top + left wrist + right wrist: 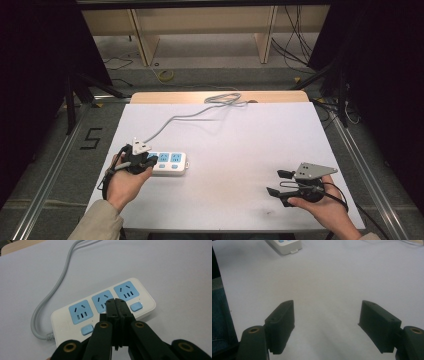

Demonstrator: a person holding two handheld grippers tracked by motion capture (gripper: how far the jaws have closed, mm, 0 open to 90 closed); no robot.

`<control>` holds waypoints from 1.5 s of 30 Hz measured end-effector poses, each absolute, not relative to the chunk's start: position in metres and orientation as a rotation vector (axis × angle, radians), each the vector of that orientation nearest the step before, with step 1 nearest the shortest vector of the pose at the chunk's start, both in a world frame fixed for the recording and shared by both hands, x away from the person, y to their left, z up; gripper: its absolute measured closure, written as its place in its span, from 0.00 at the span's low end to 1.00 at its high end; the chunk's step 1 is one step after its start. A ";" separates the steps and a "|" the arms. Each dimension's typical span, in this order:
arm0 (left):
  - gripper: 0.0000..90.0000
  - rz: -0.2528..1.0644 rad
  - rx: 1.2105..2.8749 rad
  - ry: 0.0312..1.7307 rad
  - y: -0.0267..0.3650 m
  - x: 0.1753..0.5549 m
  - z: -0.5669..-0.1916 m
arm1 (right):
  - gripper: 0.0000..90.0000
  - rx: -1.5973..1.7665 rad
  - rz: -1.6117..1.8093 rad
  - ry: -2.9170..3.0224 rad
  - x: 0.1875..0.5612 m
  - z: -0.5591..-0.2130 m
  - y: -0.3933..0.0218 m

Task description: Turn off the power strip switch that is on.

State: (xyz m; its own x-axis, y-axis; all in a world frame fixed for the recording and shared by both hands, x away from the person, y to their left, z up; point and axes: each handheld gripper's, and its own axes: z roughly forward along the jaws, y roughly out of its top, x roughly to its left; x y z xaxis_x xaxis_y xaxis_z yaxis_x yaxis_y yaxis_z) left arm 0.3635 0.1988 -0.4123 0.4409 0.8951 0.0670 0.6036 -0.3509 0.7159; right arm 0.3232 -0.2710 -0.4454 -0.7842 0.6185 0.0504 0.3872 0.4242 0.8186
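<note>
The strip [169, 163] is lying at the desk's [240, 150] nine o'clock. The left hand-held gripper [116, 305] — jaws together — is hovering at the middle switch, probably about to press it. The right hand-held gripper [327, 322] is idling at four o'clock, jaws apart.

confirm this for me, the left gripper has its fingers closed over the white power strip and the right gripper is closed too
Not quite: the right gripper is open, its fingers spread wide over bare table in the right gripper view. The left gripper is closed over the white power strip, as you said.
</note>
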 end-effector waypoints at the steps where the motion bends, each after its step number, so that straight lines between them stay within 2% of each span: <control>1: 1.00 0.613 2.084 1.254 0.199 0.364 -0.412 | 0.32 0.875 1.289 2.422 0.323 -0.445 -0.271; 45: 1.00 0.533 2.200 1.324 0.189 0.393 -0.421 | 0.32 0.876 1.285 2.427 0.323 -0.446 -0.271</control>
